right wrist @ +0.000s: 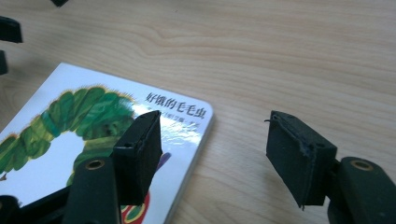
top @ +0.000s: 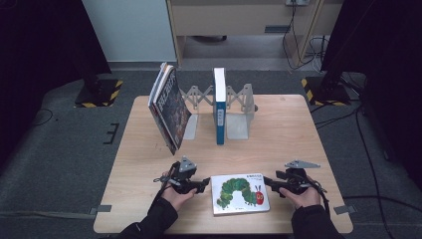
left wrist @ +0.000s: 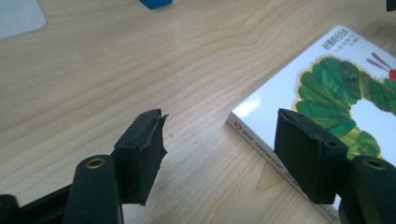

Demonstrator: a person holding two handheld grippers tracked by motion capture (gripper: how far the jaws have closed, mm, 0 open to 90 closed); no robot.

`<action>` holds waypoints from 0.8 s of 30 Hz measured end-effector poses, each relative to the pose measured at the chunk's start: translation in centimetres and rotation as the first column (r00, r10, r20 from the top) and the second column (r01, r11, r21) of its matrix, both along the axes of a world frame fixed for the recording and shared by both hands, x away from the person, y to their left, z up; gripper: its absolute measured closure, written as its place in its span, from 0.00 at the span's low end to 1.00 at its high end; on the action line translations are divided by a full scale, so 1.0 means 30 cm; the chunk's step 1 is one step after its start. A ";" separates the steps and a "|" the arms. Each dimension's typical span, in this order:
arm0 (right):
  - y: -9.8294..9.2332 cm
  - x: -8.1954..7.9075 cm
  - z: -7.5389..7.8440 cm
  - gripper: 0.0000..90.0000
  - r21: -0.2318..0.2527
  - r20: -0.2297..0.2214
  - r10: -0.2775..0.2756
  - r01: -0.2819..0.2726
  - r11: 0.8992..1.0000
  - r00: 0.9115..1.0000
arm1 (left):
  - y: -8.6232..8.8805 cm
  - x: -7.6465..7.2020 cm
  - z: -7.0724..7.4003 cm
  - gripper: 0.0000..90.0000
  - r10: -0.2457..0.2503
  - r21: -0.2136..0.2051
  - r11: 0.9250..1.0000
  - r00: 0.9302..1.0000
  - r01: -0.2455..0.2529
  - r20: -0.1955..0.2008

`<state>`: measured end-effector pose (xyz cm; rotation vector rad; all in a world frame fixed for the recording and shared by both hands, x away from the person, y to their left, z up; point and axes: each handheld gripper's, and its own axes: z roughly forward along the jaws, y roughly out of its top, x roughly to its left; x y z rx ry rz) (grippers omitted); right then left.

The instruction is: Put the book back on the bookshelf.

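Observation:
A white board book with a green caterpillar on its cover lies flat near the table's front edge. My left gripper sits at the book's left edge and my right gripper at its right edge, each held in a hand. In the left gripper view the left gripper stands open, with the book's spine corner between the jaws and one jaw over the cover. In the right gripper view the right gripper is open astride the book's rounded corner. No pad presses on the book.
At the back of the wooden table stands an expandable metal bookend rack. An upright blue book stands in it, and dark books lean at its left end. Bare wood lies between rack and grippers.

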<state>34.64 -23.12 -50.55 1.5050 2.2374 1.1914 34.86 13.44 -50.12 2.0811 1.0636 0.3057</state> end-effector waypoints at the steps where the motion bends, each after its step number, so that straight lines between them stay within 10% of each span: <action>1: 0.006 -0.001 -0.005 0.40 -0.006 0.004 0.012 -0.012 1.000 1.000 | -0.006 0.002 -0.008 0.35 -0.003 0.005 1.000 1.000 0.003 -0.008; 11: 0.058 -0.024 -0.047 0.39 0.020 -0.050 0.056 -0.055 0.998 0.997 | -0.051 -0.001 -0.057 0.33 -0.041 0.014 0.999 0.998 0.042 -0.056; 19: 0.086 -0.027 -0.062 0.40 0.035 -0.069 0.075 -0.073 0.997 0.995 | -0.069 0.000 -0.086 0.25 -0.024 -0.058 0.998 0.997 0.020 -0.074; 24: 0.094 -0.023 -0.066 0.39 0.036 -0.073 0.086 -0.084 0.996 0.994 | -0.072 -0.004 -0.113 0.20 -0.031 -0.091 0.995 1.000 0.031 -0.003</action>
